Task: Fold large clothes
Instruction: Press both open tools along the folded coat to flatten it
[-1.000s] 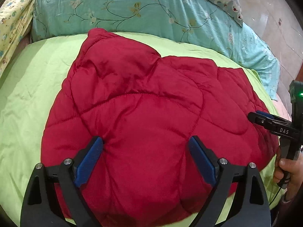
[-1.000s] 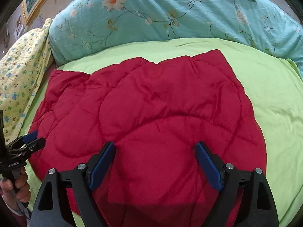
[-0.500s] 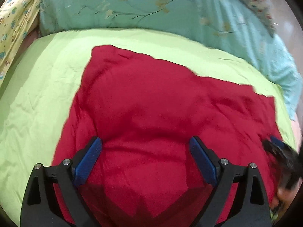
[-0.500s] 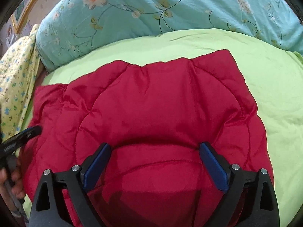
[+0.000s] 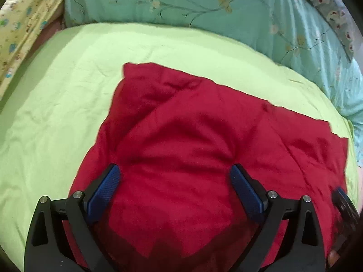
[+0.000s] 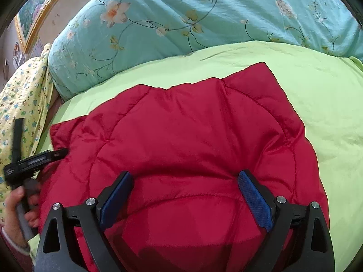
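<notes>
From the left wrist view, we judge the fold well along: the red quilted garment (image 5: 204, 149) lies on the green bed sheet (image 5: 56, 117) as a compact, roughly rectangular bundle, with no sleeve or loose flap showing, though we cannot tell how many layers it has. The left tongs (image 5: 174, 181) are spread wide over the near part of the bundle, grasping nothing; whether the blue pads (image 5: 106, 185) press the fabric we cannot tell. The right tongs show only as a dark blur at the far right edge. From the right wrist view, the garment (image 6: 186, 140) sits near the teal floral quilt (image 6: 204, 15), edges fairly square. The right tongs (image 6: 185, 195) also stand wide apart and empty above it. The left tongs (image 6: 56, 153) reach the garment's left edge, seen side-on. What seems left is perhaps one more fold or some smoothing.
</notes>
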`<state>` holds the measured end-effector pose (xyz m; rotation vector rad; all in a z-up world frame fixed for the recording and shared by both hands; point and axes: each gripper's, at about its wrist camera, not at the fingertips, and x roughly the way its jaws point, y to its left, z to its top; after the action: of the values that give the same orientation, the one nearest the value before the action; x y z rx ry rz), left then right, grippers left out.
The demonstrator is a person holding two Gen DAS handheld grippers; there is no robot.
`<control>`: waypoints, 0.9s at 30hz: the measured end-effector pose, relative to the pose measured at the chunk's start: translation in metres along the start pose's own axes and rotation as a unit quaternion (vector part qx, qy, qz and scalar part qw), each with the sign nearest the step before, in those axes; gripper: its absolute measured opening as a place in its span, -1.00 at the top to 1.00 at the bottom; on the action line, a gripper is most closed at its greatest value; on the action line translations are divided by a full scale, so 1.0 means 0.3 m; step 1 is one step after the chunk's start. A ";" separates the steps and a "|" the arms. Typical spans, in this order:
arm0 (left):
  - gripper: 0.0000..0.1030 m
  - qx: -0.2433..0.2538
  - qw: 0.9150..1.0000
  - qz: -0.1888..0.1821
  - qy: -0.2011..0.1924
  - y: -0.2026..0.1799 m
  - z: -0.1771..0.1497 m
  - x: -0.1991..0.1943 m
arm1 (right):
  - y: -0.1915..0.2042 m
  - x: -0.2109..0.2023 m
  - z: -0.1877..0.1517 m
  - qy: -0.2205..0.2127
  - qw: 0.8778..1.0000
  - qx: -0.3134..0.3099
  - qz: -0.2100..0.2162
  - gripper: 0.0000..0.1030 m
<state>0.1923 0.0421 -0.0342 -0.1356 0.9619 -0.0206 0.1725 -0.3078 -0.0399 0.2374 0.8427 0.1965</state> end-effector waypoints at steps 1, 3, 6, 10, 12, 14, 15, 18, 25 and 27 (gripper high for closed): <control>-0.91 0.004 1.000 -0.002 -0.007 -0.009 -0.023 -0.039 | -0.009 0.007 0.008 0.002 1.000 0.004 0.002 -0.86; -0.91 0.009 1.000 -0.005 -0.020 -0.028 -0.072 -0.118 | -0.019 0.016 0.016 0.007 1.000 0.010 0.003 -0.86; -0.91 0.022 0.999 -0.025 -0.031 -0.070 -0.168 -0.233 | -0.016 0.013 0.016 0.008 1.000 0.009 0.002 -0.86; -0.91 0.057 0.997 -0.027 -0.036 -0.132 -0.264 -0.292 | -0.016 -0.004 0.011 0.004 1.000 0.008 0.007 -0.86; -0.91 0.070 0.997 -0.022 -0.019 -0.160 -0.283 -0.250 | -0.021 -0.019 0.010 0.000 1.000 0.009 0.016 -0.86; -0.93 0.074 0.997 -0.010 -0.020 -0.170 -0.301 -0.212 | -0.023 -0.040 0.010 -0.007 1.000 0.011 0.026 -0.86; -0.95 0.072 0.997 -0.008 -0.023 -0.170 -0.305 -0.196 | -0.025 -0.057 0.005 -0.013 0.999 0.013 0.031 -0.86; -1.00 0.065 0.997 -0.010 -0.027 -0.165 -0.305 -0.169 | -0.017 -0.097 -0.007 -0.021 0.999 0.010 0.028 -0.85; -1.00 0.072 0.997 -0.019 -0.035 -0.160 -0.319 -0.165 | 0.087 -0.264 -0.076 -0.066 0.997 -0.047 0.012 -0.85; -1.00 0.075 0.996 -0.025 -0.037 -0.157 -0.323 -0.164 | 0.104 -0.285 -0.107 -0.072 0.996 -0.059 0.002 -0.85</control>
<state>0.0867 -0.0111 -0.0428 -0.0210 0.8805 -0.1327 0.0901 -0.2964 0.0094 0.1408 0.6853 0.2293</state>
